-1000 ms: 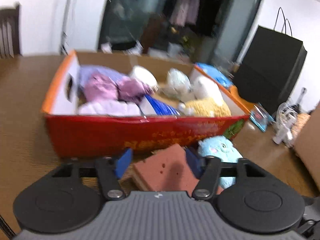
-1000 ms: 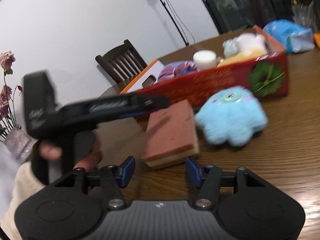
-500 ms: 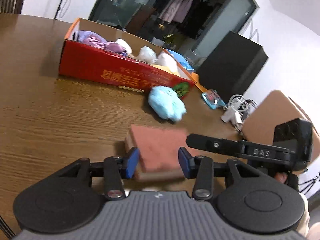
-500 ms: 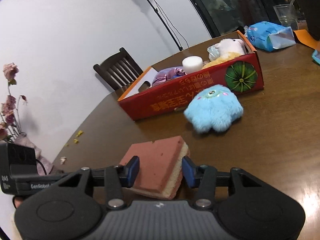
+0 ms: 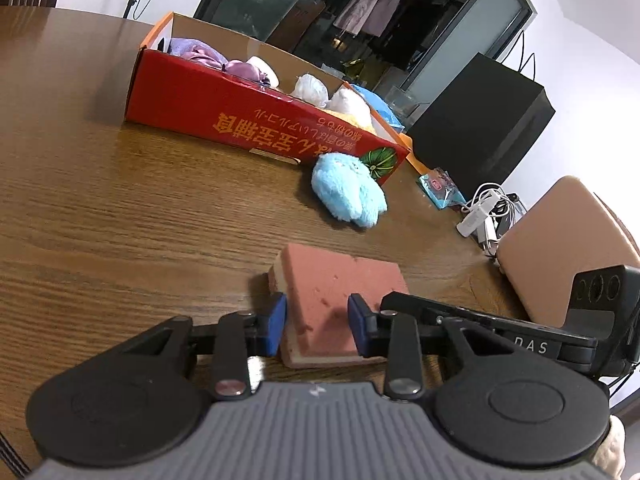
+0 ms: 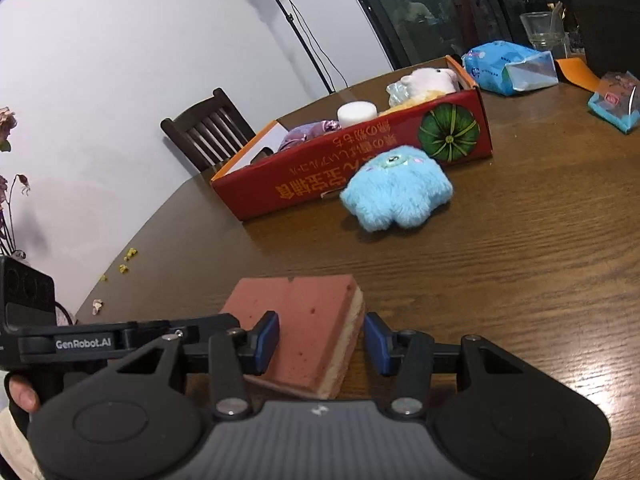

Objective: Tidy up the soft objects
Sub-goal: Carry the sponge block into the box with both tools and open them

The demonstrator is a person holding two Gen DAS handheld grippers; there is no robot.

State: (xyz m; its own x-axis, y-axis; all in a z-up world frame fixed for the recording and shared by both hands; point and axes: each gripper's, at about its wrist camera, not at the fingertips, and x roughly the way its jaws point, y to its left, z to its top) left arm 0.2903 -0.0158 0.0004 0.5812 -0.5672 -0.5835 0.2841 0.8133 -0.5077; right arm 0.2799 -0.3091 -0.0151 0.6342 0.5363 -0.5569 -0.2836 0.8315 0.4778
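Observation:
A reddish sponge with a yellow underside [image 5: 340, 292] [image 6: 304, 328] lies on the brown wooden table. My left gripper [image 5: 317, 326] has its blue pads pressed on the sponge's near end. My right gripper [image 6: 322, 340] straddles the same sponge from the opposite side, its jaws a little wider than the sponge, with a gap at the right pad. A fluffy blue plush toy [image 5: 348, 196] [image 6: 398, 192] lies beside the red cardboard box [image 5: 224, 116] [image 6: 304, 176], which holds purple cloth, a white roll and pale plush toys.
A black bag [image 5: 480, 128], a tan chair back [image 5: 560, 240], white cables [image 5: 484, 216] and a small blue packet [image 5: 440, 192] sit at the right. A blue tissue pack [image 6: 508, 68], a glass [image 6: 544, 28] and a dark wooden chair [image 6: 208, 136] stand beyond the box.
Both grippers pulled back from the box and dropped low to the sponge. The left jaws have narrowed onto it, and the right gripper now straddles it.

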